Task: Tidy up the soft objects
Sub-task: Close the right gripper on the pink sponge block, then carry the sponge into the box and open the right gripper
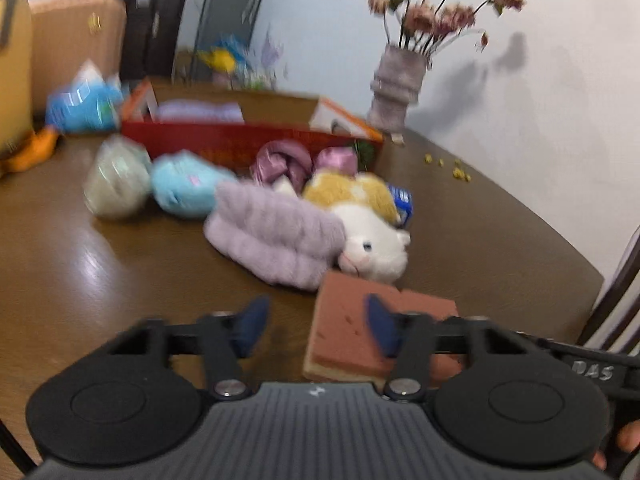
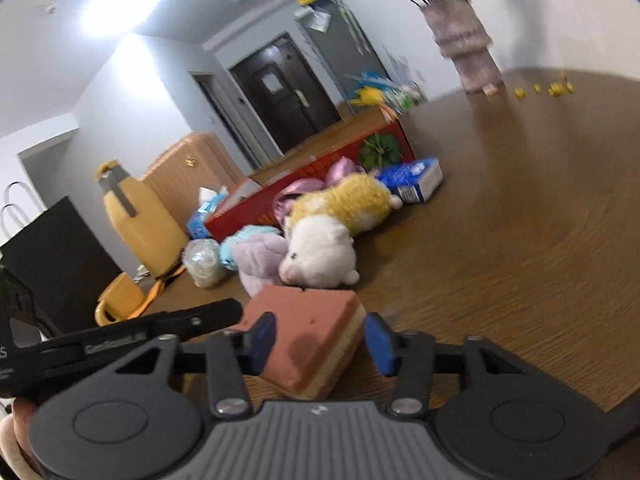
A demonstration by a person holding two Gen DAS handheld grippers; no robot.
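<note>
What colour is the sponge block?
Brick red on top with a cream layer beneath, clearest in the right wrist view.

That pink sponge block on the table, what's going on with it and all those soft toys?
A person is working with two handheld grippers at a brown table. The right gripper has its blue fingers on either side of the pink sponge block, seemingly closed on it. The left gripper hovers by the same block, one of its fingers over the block's top, gripping nothing. Beyond lie a white and yellow plush toy, a lilac fuzzy item and a red box.
</note>
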